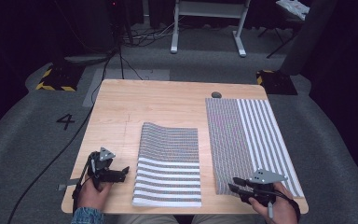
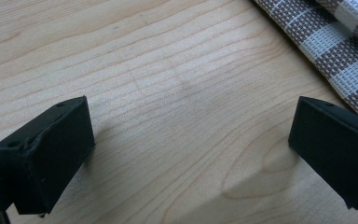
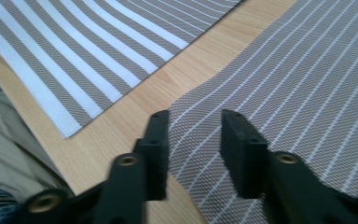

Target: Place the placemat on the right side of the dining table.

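Two woven striped placemats lie on the wooden table (image 1: 121, 107). The middle placemat (image 1: 170, 163) has broad white stripes at its near end. The right placemat (image 1: 249, 140) is longer and reaches the far edge. My left gripper (image 1: 123, 171) rests near the front left, just left of the middle placemat, with its jaws wide apart over bare wood (image 2: 186, 140); a corner of that placemat (image 2: 340, 42) lies beyond its fingers. My right gripper (image 1: 235, 184) hovers at the near left corner of the right placemat (image 3: 279, 79), jaws (image 3: 195, 121) slightly apart with nothing pinched.
A small grey pebble-like object (image 1: 216, 94) sits at the far edge beside the right placemat. A black cable (image 1: 51, 163) trails off the left side. The person's trousers (image 3: 9, 140) show below the front edge. White desk legs (image 1: 205, 28) stand beyond the table.
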